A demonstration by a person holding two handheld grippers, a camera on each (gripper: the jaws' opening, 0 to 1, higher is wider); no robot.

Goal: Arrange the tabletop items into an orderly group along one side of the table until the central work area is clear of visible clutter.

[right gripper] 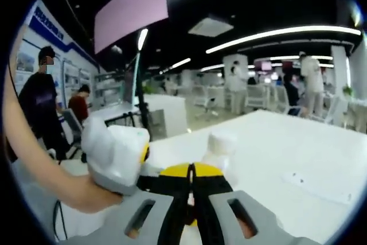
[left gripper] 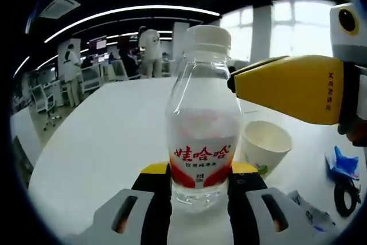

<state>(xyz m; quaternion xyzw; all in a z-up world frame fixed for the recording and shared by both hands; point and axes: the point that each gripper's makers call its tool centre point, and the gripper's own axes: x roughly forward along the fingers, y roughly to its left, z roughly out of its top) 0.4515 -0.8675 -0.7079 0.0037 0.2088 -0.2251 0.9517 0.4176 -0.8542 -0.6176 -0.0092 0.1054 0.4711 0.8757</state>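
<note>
Now | left claw (left gripper: 199, 196) grips clear ribbed plastic bottle (left gripper: 202, 124) | right claw (right gripper: 191, 202) clenched, empty

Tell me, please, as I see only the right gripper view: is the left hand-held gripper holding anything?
Observer: Yes, the left hand-held gripper is shut on the lower part of an upright clear bottle with a red label.
Operator: Is anything standing close to it?
Observer: A white paper cup stands upright on the table next to it.
Operator: Any other clutter there?
Observer: A blue item and a black cable lie past the cup.
</note>
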